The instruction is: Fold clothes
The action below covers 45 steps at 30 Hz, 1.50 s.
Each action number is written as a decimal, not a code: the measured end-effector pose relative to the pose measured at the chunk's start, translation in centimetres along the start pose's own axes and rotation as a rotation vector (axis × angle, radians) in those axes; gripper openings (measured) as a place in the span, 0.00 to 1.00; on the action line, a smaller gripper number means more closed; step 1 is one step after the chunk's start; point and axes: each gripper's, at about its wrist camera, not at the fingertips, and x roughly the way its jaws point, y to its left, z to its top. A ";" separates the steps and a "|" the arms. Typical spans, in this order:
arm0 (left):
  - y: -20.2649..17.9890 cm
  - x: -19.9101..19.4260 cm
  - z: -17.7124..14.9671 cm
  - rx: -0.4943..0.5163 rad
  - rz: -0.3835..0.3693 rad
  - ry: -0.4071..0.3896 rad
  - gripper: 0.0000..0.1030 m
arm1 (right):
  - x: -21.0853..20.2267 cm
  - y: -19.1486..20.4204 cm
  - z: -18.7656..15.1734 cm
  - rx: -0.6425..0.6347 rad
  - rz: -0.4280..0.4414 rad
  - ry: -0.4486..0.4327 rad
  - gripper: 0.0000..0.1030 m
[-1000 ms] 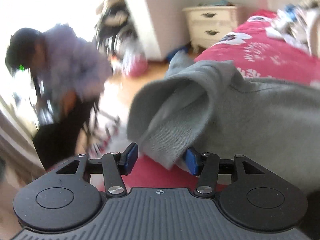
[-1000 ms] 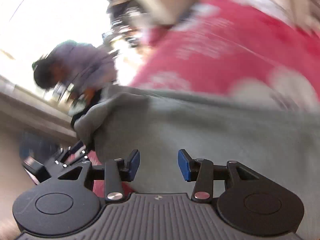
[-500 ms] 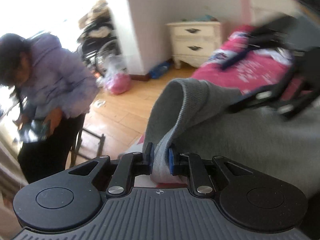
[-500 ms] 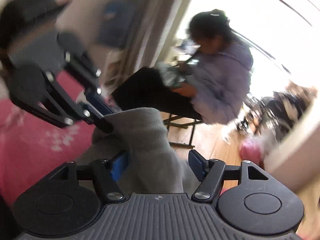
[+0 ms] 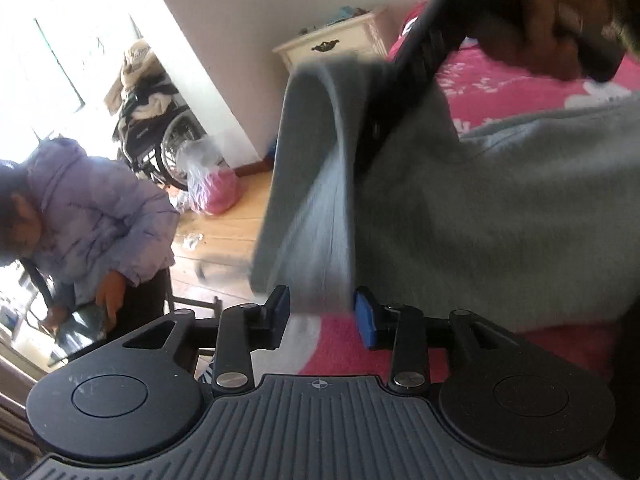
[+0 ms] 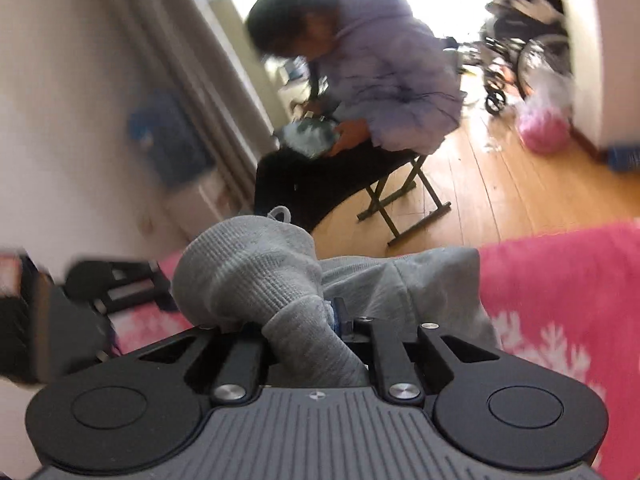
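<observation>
Grey knit garment (image 6: 256,280), ribbed cuff bunched and pinched between the jaws of the right gripper (image 6: 308,320); jaws just closed onto the cloth, one blue pad showing beside the fold, the other buried under fabric. Rest of garment spread behind on the pink bedcover (image 6: 560,280) with white flower print.

Left gripper (image 5: 322,312): jaws parted, just opened further, blue pads standing clear on either side of the hanging cuff end (blurred; lower edge level with the pads, no press visible). Same grey garment (image 5: 500,220) filling the right of the left wrist view, draped over the bedcover (image 5: 500,80). Right gripper's dark body and the hand (image 5: 560,28) holding it crossing above the cloth, upper right.

Beyond the bed edge: wooden floor (image 6: 500,184). Seated person in a lilac padded jacket (image 6: 392,80), on a folding stool (image 6: 404,200), bent over something held in both hands (item not identifiable). Pink bag in clear plastic (image 5: 212,188) on the floor. Wheelchair (image 5: 160,136) heaped with clothes. Cream bedside cabinet (image 5: 336,46) against the far wall. Bright window at the back.
</observation>
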 end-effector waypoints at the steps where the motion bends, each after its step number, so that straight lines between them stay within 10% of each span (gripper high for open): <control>1: -0.2 -0.2 0.0 -0.002 0.014 -0.007 0.35 | -1.1 -0.1 -0.1 0.023 0.011 -0.010 0.14; 10: 3.5 -0.6 1.3 -0.174 0.015 0.025 0.15 | -4.8 -0.9 0.1 0.125 0.001 -0.078 0.14; 16: 11.3 4.2 -7.2 -1.412 -0.416 0.344 0.37 | -4.8 2.0 -0.6 -0.028 -0.076 -0.088 0.14; 20: 9.8 6.0 -13.1 -2.017 -0.637 0.309 0.53 | -4.6 4.4 -1.7 -0.178 -0.120 -0.074 0.14; 33: 7.4 6.9 -14.0 -2.289 -0.768 0.076 0.63 | -6.6 1.8 -2.4 -0.041 -0.127 -0.171 0.14; 45: 7.1 8.0 -12.0 -2.298 -0.832 -0.016 0.64 | -6.7 0.0 -2.8 0.028 -0.129 -0.174 0.14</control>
